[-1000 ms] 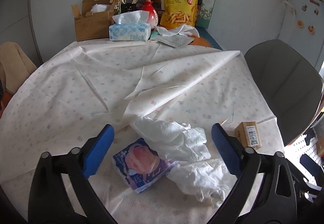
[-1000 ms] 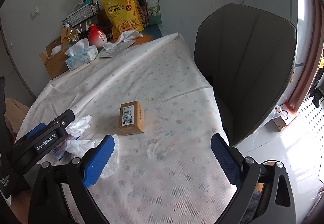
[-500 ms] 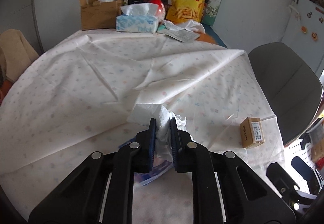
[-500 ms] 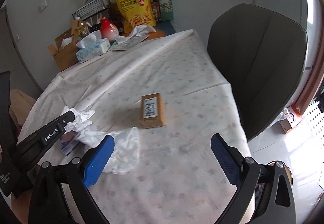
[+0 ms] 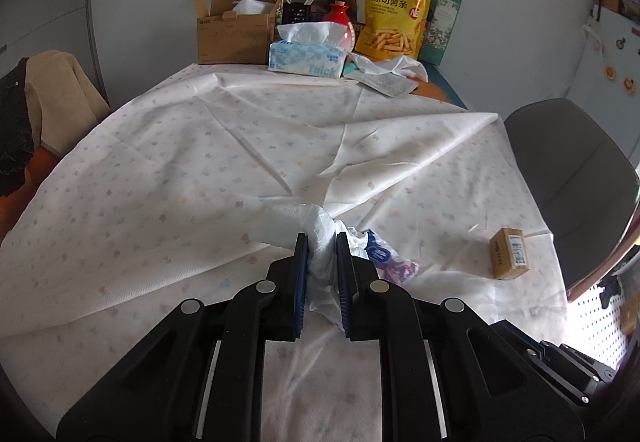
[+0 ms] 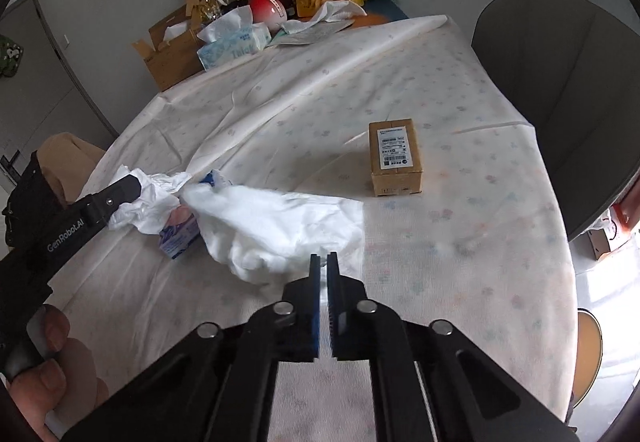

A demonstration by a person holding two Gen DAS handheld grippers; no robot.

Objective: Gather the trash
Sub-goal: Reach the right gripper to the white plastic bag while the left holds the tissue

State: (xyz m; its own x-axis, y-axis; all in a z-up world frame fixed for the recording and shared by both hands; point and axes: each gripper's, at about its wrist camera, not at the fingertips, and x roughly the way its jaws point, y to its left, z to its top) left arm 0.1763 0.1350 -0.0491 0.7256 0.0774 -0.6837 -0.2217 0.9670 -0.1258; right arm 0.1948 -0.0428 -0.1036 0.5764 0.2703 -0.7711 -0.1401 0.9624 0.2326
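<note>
Looking along the left gripper (image 5: pixel 322 238) first: pinched on a bunch of white plastic bag (image 5: pixel 320 262), film bulging ahead of the pads and trailing back between them. Just right of the tips, a crumpled blue-and-pink wrapper (image 5: pixel 390 262) on the tablecloth (image 5: pixel 180 170). Further right and apart, a small cardboard box (image 5: pixel 511 258), untouched. Far ahead by the wall, a tissue box (image 5: pixel 306 60), a yellow snack bag (image 5: pixel 394 24) and an open carton (image 5: pixel 234 32); unclear whether any of that counts as trash. No bin in view. Angled down toward the cloth, fingers level side by side.

Turning to the right wrist view: right gripper (image 6: pixel 324 262) drawn fully together, tips at the near edge of the bag (image 6: pixel 280 226); cannot tell whether any thin film is caught, nothing visibly bulging between the pads. Bag spread ahead and left of the tips, its far corner running into the left gripper (image 6: pixel 132 184) at the left edge, with crumpled white tissue (image 6: pixel 140 206) and the wrapper (image 6: pixel 180 234) beside it. Box (image 6: pixel 395 158) ahead and slightly right, well clear. Part of a hand (image 6: pixel 48 370) at the lower left. Also pitched steeply down.

Judged early: bag taken up, nothing inside yet; wrapper, tissue and box all left to gather.
</note>
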